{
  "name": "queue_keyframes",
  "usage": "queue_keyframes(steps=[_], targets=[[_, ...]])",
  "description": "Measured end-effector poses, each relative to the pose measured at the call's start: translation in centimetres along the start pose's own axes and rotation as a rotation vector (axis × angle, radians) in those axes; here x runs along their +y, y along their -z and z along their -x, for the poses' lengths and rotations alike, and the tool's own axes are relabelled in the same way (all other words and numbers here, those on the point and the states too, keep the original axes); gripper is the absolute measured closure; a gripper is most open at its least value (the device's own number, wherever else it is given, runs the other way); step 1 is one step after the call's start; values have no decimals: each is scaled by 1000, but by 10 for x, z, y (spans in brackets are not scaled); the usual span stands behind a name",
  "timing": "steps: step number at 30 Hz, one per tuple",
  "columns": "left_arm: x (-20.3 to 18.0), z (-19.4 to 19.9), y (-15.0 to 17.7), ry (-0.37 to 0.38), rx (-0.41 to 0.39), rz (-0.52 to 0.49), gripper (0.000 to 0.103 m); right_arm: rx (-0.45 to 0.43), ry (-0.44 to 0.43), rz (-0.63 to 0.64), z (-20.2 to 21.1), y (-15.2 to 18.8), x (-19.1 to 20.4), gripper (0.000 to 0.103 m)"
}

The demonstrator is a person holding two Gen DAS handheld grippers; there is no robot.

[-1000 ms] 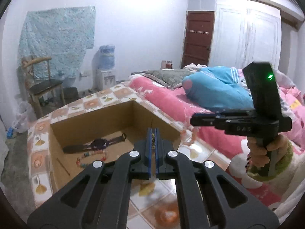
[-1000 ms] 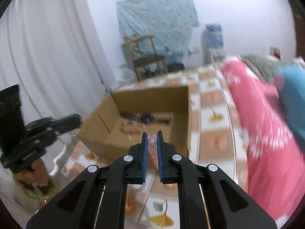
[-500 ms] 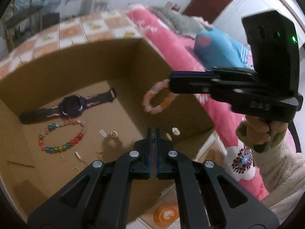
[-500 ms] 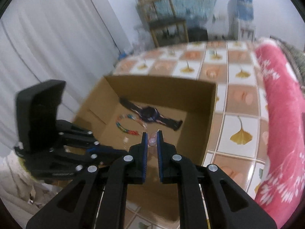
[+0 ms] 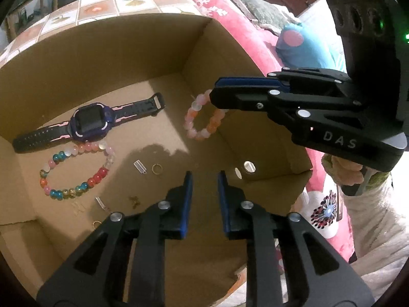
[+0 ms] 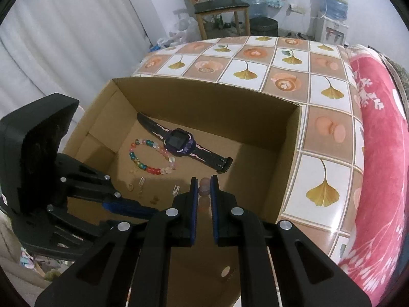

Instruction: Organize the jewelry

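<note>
An open cardboard box stands on the tiled table. In it lie a purple watch, a multicoloured bead bracelet, a gold ring and small earring pieces. My left gripper is open and empty over the box's near side. My right gripper is shut on a pink-orange bead bracelet, which hangs above the box floor. In the right wrist view the bracelet sits between my right gripper's pads, with the watch beyond.
The tiled table extends behind the box. A pink bedspread lies along its right side. A wooden chair and a water dispenser stand by the far wall. White curtains hang at the left.
Both grippers have moved down over the box. My left gripper has opened; it was shut. My right gripper has carried the pink-orange bracelet lower into the box.
</note>
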State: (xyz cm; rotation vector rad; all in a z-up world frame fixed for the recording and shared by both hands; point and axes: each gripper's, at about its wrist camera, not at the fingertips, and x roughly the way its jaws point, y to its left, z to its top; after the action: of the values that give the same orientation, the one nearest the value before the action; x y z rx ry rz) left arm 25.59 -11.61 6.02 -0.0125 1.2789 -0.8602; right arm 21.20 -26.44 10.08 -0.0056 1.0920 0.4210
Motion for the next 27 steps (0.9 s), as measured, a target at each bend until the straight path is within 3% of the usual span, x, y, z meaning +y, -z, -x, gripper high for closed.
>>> queue_keyframes(steps=[5,11,21,27], targets=[[0,14,6,-53,-63,-29,80,38,13,-5,-8,-5,2,93],[-1,59,27,-64,-219,-21,69,107,27,13,-26,-17,14,93],[2,105,109,-166,-418,16,61,187,105,35,-53,-32,34,93],[8,115,150,-201,-505,70,53,249,214,7,-60,-25,27,93]])
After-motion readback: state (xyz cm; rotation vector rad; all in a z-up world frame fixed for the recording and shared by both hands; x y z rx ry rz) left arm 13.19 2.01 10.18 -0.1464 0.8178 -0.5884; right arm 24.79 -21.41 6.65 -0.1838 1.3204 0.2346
